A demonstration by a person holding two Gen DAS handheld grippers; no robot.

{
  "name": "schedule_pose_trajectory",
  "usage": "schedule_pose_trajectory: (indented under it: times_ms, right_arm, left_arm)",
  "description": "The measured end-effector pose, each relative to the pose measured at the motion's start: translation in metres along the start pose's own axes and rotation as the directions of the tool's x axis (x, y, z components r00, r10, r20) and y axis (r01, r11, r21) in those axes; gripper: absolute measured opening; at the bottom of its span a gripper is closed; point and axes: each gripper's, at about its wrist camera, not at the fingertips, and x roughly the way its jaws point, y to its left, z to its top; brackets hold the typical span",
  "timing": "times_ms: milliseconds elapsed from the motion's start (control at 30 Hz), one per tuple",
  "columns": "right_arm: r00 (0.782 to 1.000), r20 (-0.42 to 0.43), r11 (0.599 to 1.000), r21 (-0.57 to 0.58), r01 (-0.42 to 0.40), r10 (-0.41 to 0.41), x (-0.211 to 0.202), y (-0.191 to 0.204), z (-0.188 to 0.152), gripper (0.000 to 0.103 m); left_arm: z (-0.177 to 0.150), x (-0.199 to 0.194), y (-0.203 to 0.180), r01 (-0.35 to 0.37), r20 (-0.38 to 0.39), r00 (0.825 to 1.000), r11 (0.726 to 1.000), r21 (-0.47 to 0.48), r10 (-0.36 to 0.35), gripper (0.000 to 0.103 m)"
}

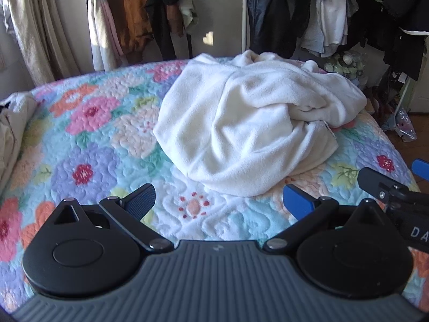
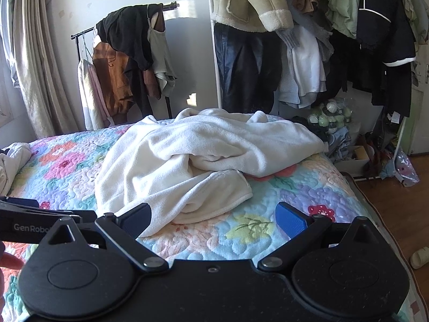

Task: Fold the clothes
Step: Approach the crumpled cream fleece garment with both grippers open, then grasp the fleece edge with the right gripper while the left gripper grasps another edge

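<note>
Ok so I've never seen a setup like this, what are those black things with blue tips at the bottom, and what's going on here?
Those are hand-held grippers, one in each of a person's hands, each with a camera looking forward along its two fingers. One picture is from the left gripper, the other from the right gripper. Both stand open and hold nothing. Ahead lies a crumpled cream fleece garment on a flowered quilt covering a bed, not yet folded. Behind it, clothes hang on racks.
</note>
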Motion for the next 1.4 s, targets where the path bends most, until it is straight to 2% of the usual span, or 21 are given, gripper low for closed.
schedule_pose_trajectory:
  times_ms: [200,433,600,800,967,1100,1167,1300,1367,1400]
  right_arm:
    - [0.999,-0.028,1.0,-0.002,0.032,-0.032,0.003,-0.003,-0.002,0.101]
    - [0.999,-0.043,1.0,0.017,0.016,-0.015,0.006,-0.004,-0.003,0.101]
    - [0.999,-0.042,1.0,0.008,0.01,-0.01,0.005,-0.002,-0.003,0.101]
    - [0.999,-0.051,1.0,-0.017,0.005,-0.006,0.005,0.002,-0.004,0.101]
    - [0.997,-0.044,0.998,-0.024,0.056,-0.057,0.008,0.002,-0.003,0.101]
    - [0.996,-0.054,0.998,-0.013,0.064,-0.065,0.01,-0.004,-0.004,0.101]
    - [0.997,-0.059,0.999,-0.001,0.055,-0.055,0.013,-0.008,-0.003,0.101]
    - [0.998,-0.068,0.999,0.039,-0.015,0.018,0.027,-0.018,0.014,0.101]
    - [0.998,-0.055,0.994,0.101,-0.037,0.042,0.037,-0.026,0.031,0.101]
    - [0.995,-0.055,0.987,0.146,-0.071,0.08,0.044,-0.032,0.04,0.101]
  left_arm:
    - [-0.001,-0.001,0.006,0.043,-0.017,0.999,0.998,-0.045,-0.044,0.103]
    - [-0.006,0.0,0.016,0.018,-0.005,1.0,0.998,-0.057,-0.018,0.103]
    - [-0.009,0.003,0.023,0.033,-0.015,0.999,0.997,-0.073,-0.034,0.103]
    - [-0.011,0.012,0.034,0.0,0.004,1.0,0.998,-0.061,0.001,0.103]
    - [-0.009,0.019,0.046,0.06,-0.022,0.998,0.992,-0.115,-0.063,0.103]
    - [-0.007,0.025,0.048,0.046,-0.005,0.999,0.997,-0.065,-0.046,0.103]
    - [-0.007,0.028,0.051,0.055,0.002,0.998,0.997,-0.053,-0.055,0.103]
    - [-0.001,0.041,0.059,0.097,-0.012,0.995,0.995,-0.018,-0.097,0.103]
    - [0.009,0.051,0.062,0.092,-0.003,0.996,0.996,0.01,-0.092,0.103]
    - [0.015,0.056,0.063,0.082,-0.001,0.997,0.996,0.026,-0.082,0.103]
